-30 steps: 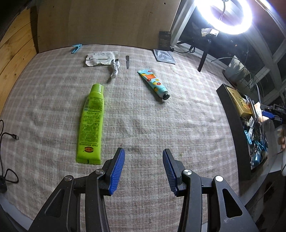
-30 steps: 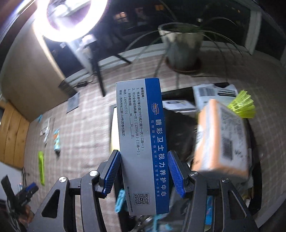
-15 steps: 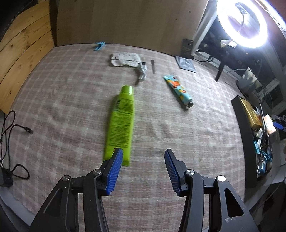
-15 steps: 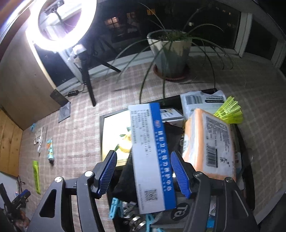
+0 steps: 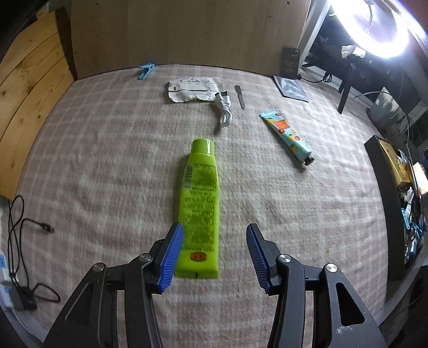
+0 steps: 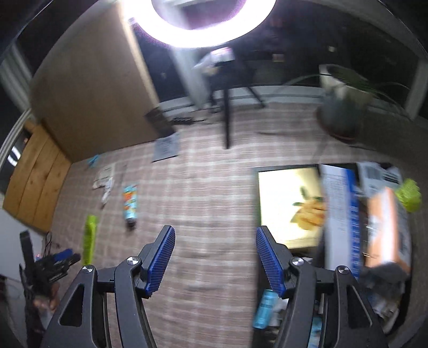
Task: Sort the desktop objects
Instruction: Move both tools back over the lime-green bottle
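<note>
Left gripper (image 5: 214, 257): fingers spread, gripping nothing; blue ribbed pads (image 5: 171, 257) over the crimped near end of the lime-green tube (image 5: 200, 206), contact not discernible.
Right gripper (image 6: 215, 261): fingers spread, empty, over bare cloth.

Left wrist view, near to far:
- Lime-green tube, flat on the cloth, cap pointing far, crimped end between the pads, closer to the left one.
- Black cable with loose plug (image 5: 26, 227), near left edge.
- Patterned teal tube (image 5: 287, 137), right of centre, black cap toward the near right.
- Coiled white USB cable (image 5: 224, 108), beyond the green tube's cap.
- Slim dark nail file (image 5: 240, 97), just right of the cable.
- Crumpled white packet (image 5: 191, 89), touching the cable's far end.
- Blue clip (image 5: 145, 71), far left; grey foil sachet (image 5: 291, 88), far right.

Right wrist view only (blurred): left gripper and holding hand at the near left; potted plant (image 6: 345, 107), far right; black bin's interior.

Surface and room: pink-and-white checked tablecloth (image 5: 107, 160); wooden wall panel (image 5: 187, 32) behind; ring light (image 5: 374, 24) on a stand, far right.

Container: black bin (image 5: 379, 192) at the right edge. Contents seen from the right wrist: yellow illustrated box (image 6: 289, 203), white-and-blue printed box (image 6: 339, 219), orange packet (image 6: 388, 227), yellow-green shuttlecock (image 6: 409, 195), small blue items near.
</note>
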Available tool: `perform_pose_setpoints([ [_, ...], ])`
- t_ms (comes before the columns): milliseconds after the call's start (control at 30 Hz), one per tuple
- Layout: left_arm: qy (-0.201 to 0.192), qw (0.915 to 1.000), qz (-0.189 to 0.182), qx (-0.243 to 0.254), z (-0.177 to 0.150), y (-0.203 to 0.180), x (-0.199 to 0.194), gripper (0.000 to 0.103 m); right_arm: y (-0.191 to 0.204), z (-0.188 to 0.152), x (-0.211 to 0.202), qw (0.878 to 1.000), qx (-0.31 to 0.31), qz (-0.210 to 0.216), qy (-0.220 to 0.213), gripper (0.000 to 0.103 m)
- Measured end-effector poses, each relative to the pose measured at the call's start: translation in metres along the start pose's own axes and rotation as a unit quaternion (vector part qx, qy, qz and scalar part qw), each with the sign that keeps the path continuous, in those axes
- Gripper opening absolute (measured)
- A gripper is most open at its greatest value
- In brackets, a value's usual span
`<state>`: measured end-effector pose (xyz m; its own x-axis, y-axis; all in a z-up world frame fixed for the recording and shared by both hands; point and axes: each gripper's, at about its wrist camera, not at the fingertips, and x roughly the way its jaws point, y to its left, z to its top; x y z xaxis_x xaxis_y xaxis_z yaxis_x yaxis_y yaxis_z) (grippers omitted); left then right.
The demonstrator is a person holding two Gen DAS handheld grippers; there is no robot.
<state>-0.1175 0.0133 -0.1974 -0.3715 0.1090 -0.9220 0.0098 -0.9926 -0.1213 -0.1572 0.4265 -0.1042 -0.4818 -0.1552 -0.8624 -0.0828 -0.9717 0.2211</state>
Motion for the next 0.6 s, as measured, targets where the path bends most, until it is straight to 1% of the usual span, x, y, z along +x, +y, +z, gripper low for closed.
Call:
perform_pose_setpoints([
  [100,0.004,1.0000,0.003,0.005,0.005,0.001,0.005,0.053,0.026,0.002,0.015,0.999,-0.015,0.026,0.010,0.059],
  [200,0.008,0.9999,0.001,0.012,0.008,0.005,0.013,0.053,0.054,-0.001,0.035,0.997,-0.026,0.069,0.030,0.059],
  [300,0.013,0.9997,0.003,0.023,0.009,0.008,0.023,0.053,0.085,-0.006,0.057,0.992,-0.039,0.111,0.052,0.059],
  [367,0.018,0.9994,-0.004,0.028,0.010,0.012,0.031,0.056,0.110,-0.011,0.076,0.987,-0.049,0.137,0.067,0.059],
  [500,0.022,0.9991,-0.022,0.030,0.009,0.016,0.042,0.057,0.148,-0.017,0.114,0.981,-0.045,0.161,0.098,0.059],
  [600,0.024,0.9984,-0.048,0.019,0.008,0.020,0.046,0.057,0.176,-0.026,0.149,0.969,-0.027,0.205,0.134,0.059],
])
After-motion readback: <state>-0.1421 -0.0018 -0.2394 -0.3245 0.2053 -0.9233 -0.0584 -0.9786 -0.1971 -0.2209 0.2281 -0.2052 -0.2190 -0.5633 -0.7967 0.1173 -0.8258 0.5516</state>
